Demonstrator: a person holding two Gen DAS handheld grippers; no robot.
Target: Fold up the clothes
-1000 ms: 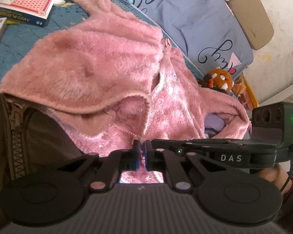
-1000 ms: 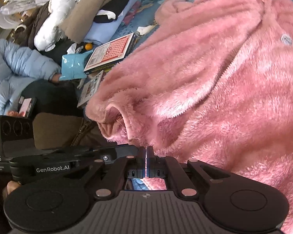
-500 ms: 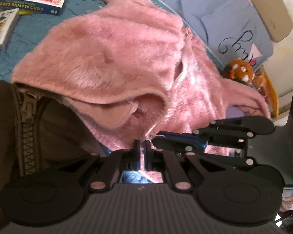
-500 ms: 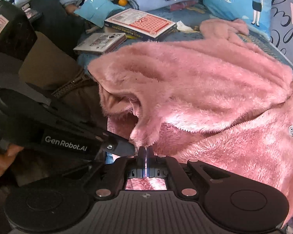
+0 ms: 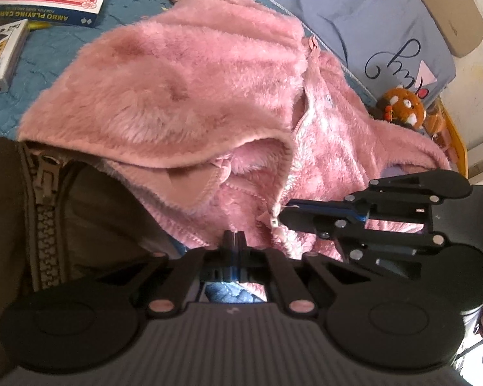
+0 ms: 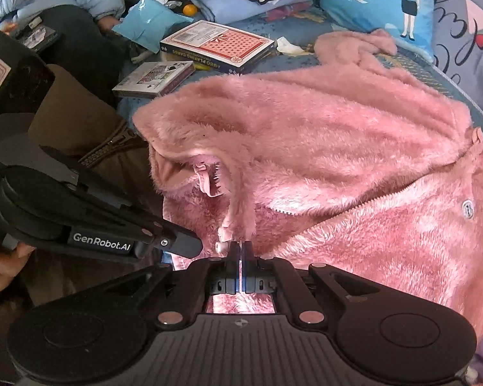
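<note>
The fluffy pink fleece jacket lies spread on the blue bed cover, soft, light and floppy, so grab it by the bottom hem near the zip, where the left gripper and right gripper are each pinched shut on the edge

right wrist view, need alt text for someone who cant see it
A fluffy pink zip-up jacket lies spread on a blue bedspread, and the shut right gripper pinches its hem near the zipper's bottom end. The left gripper reaches in beside it; playing-card boxes lie behind.
</note>
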